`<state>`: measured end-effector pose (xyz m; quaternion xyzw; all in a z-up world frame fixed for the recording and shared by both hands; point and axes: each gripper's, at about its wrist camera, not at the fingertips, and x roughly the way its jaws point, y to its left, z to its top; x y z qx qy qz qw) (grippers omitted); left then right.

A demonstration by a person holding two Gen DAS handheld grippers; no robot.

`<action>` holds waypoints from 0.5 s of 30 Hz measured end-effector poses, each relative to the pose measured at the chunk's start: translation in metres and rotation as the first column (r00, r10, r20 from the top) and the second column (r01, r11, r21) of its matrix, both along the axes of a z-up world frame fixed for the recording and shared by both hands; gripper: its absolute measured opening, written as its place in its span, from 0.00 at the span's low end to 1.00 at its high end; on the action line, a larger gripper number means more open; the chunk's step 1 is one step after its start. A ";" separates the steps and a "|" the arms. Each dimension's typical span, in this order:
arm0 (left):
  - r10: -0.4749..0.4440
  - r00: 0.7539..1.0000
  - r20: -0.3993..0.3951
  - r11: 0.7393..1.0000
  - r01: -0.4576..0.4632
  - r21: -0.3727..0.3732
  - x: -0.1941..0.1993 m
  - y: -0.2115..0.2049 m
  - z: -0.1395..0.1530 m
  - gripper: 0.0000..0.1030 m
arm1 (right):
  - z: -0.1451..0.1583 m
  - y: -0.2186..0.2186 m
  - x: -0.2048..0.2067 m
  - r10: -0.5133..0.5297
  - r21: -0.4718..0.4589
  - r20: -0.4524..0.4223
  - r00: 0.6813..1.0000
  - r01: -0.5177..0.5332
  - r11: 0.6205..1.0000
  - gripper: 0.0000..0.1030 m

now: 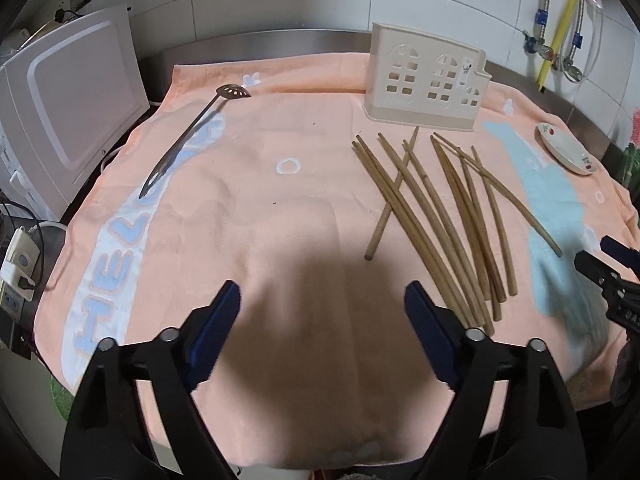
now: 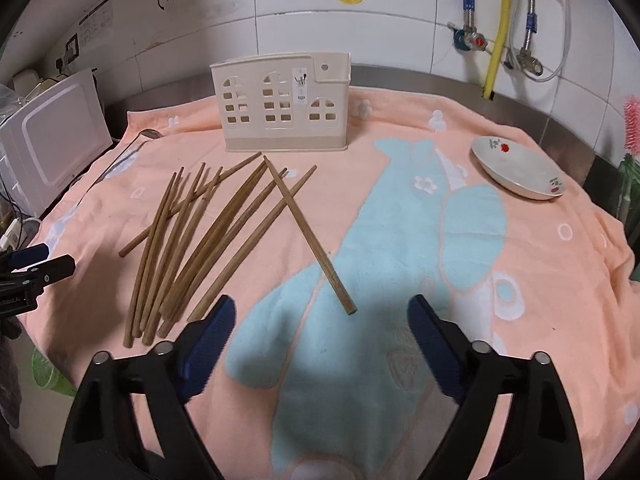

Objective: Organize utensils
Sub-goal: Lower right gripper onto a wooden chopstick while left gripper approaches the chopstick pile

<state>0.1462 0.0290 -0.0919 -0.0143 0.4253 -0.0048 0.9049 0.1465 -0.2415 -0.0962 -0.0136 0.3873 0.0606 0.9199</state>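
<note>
Several wooden chopsticks (image 1: pixel 436 220) lie loose on a peach towel (image 1: pixel 256 216), in front of a beige utensil holder (image 1: pixel 426 80) with window cut-outs. They also show in the right wrist view (image 2: pixel 208 240), below the holder (image 2: pixel 284 106). A metal slotted spoon (image 1: pixel 188 140) lies at the towel's far left. My left gripper (image 1: pixel 322 300) is open and empty, left of the chopsticks' near ends. My right gripper (image 2: pixel 320 314) is open and empty, just behind the near end of one stray chopstick (image 2: pixel 310 236).
A white dish (image 2: pixel 520 172) sits at the towel's right, also in the left wrist view (image 1: pixel 568 154). A white microwave (image 1: pixel 68 128) stands at the left. Tiled wall with pipes and valves (image 2: pixel 496 40) behind. Power strip and cables (image 1: pixel 18 264) at the left edge.
</note>
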 end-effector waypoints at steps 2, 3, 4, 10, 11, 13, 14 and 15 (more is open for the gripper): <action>-0.005 1.000 -0.002 1.000 0.005 0.000 0.003 0.001 -0.001 0.74 | -0.003 -0.001 0.006 0.000 0.000 -0.010 1.000 0.000 1.000 0.76; -0.007 1.000 -0.001 1.000 0.007 0.002 0.003 0.001 -0.001 0.73 | -0.004 -0.002 0.009 -0.001 0.001 -0.014 1.000 0.001 1.000 0.76; -0.007 1.000 -0.002 1.000 0.007 0.003 0.004 0.001 -0.002 0.73 | -0.005 -0.003 0.013 -0.003 0.001 -0.018 1.000 0.003 1.000 0.76; -0.028 0.999 -0.016 1.000 0.028 0.011 0.013 0.000 -0.005 0.67 | -0.013 -0.004 0.026 -0.004 0.000 -0.047 0.999 0.004 1.000 0.66; -0.032 0.999 -0.017 0.999 0.032 0.012 0.013 0.000 -0.005 0.64 | -0.014 -0.004 0.027 0.000 0.004 -0.054 0.999 0.000 1.000 0.64; -0.046 0.999 -0.015 0.999 0.046 0.017 0.016 -0.002 -0.005 0.62 | -0.016 -0.004 0.031 0.001 -0.001 -0.060 0.998 -0.001 1.000 0.61; -0.051 0.999 -0.015 0.999 0.051 0.018 0.017 -0.002 -0.006 0.61 | -0.017 -0.004 0.032 0.002 -0.001 -0.063 0.998 -0.002 1.000 0.58; -0.057 0.998 -0.015 0.998 0.057 0.022 0.019 -0.003 -0.006 0.60 | -0.018 -0.004 0.034 0.006 0.002 -0.066 0.998 -0.006 1.000 0.57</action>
